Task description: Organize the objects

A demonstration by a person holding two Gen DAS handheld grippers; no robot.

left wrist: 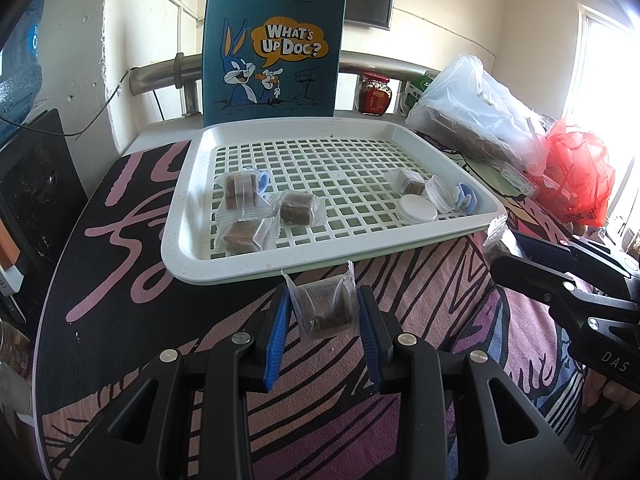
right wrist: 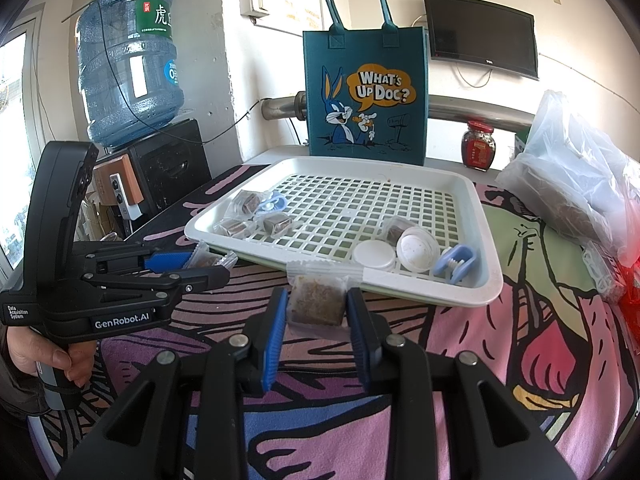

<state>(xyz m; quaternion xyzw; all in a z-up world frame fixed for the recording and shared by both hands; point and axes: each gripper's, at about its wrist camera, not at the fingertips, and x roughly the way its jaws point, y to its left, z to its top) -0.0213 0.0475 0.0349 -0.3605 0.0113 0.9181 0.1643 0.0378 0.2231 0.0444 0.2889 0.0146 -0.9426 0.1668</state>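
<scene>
Left gripper point(left wrist: 323, 312): ribbed blue pads on black fingers, pinched onto a clear crinkled sachet point(left wrist: 325, 307) with a brown crumbly cube inside. The sachet is held upright between the pads, just short of the near rim of the tray point(left wrist: 256, 276) and above the printed cloth on the worktop point(left wrist: 420, 304).

Right gripper point(right wrist: 316, 316): same build, pinched onto a second clear sachet point(right wrist: 317, 305) with a flat brown block. It is held at the tray's near rim, left of the white caps; whether the sachet touches the rim cannot be told.

The tray is white moulded plastic, rectangular with rounded corners and a square-grid perforated floor. Three wrapped brown cubes point(left wrist: 256, 210) are grouped at its near-left, with a pale blue plastic clip point(left wrist: 262, 182) just behind them. At the near-right: one more wrapped cube point(left wrist: 410, 182), a flat white round cap point(left wrist: 418, 209), a tilted translucent round lid point(left wrist: 440, 194) and a blue clip point(left wrist: 466, 198).

A teal felt tote point(left wrist: 276, 52) with a cartoon rabbit print is stood upright at the far edge. A clear crumpled plastic bag point(left wrist: 472, 104) and a red one point(left wrist: 576, 172) are seen on the right.
</scene>
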